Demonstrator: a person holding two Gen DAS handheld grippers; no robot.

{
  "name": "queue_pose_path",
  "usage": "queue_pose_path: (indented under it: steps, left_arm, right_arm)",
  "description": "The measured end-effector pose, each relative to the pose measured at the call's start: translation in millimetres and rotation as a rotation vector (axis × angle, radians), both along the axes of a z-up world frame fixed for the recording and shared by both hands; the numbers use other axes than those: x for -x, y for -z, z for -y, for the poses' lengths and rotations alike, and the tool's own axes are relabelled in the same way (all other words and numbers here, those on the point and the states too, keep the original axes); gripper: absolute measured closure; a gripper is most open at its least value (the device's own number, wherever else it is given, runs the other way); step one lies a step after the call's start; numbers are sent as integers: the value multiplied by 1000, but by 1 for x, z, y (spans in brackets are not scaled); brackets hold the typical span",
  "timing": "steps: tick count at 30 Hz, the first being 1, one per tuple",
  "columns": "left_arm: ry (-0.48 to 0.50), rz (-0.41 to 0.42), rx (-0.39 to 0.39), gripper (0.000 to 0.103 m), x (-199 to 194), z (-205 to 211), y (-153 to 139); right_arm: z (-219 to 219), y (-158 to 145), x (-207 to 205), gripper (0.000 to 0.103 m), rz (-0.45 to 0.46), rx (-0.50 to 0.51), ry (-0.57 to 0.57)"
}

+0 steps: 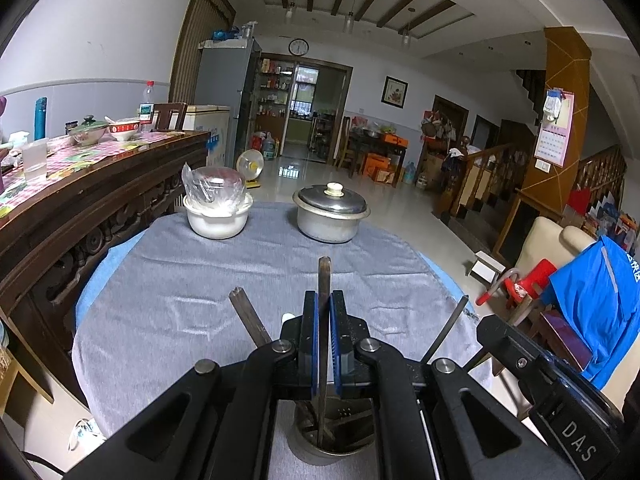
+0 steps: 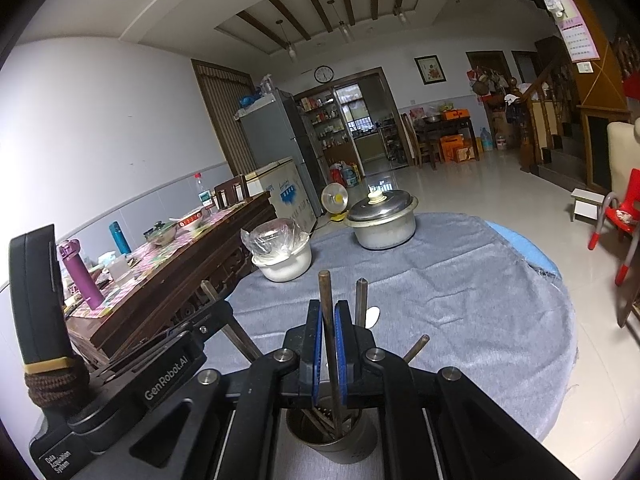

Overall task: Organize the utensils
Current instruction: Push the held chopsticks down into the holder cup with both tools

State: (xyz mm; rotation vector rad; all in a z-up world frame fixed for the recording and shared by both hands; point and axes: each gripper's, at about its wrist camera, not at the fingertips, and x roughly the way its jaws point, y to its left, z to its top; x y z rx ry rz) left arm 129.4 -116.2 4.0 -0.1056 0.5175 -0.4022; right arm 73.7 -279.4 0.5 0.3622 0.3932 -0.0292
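Note:
A metal utensil cup (image 1: 334,446) stands on the grey cloth at the near edge of the round table, under both grippers; it shows in the right wrist view (image 2: 332,432) too. My left gripper (image 1: 324,300) is shut on a dark chopstick (image 1: 324,276) whose lower end is inside the cup. My right gripper (image 2: 329,308) is shut on another dark chopstick (image 2: 325,292), also standing in the cup. Other chopsticks (image 1: 248,316) (image 2: 361,300) lean out of the cup. A white spoon tip (image 2: 371,316) shows behind the right gripper.
A white bowl with a plastic-wrapped dish (image 1: 218,210) and a lidded metal pot (image 1: 331,212) stand at the table's far side. A dark wooden sideboard (image 1: 80,200) with dishes runs along the left. A red chair (image 1: 528,280) and blue cloth are at the right.

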Motion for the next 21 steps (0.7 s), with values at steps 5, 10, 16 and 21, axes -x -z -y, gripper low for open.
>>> queue_pose_path:
  steps: [5,10,16,21]
  left_arm:
    - [6,-18,-1,98,-3,0,3]
    - [11,-28,3,98,-4,0,4]
    - [16,-35,3,97,-4,1,4]
    - [13,-39,2,80,-4,0,5]
  right_arm:
    - [1,2,-1,95,-9,-9,1]
    - [4,2,-2,95,-6,-27,5]
    - [7,2,0,94,12,-44,7]
    - [11,4,0,94,15,-79,10]
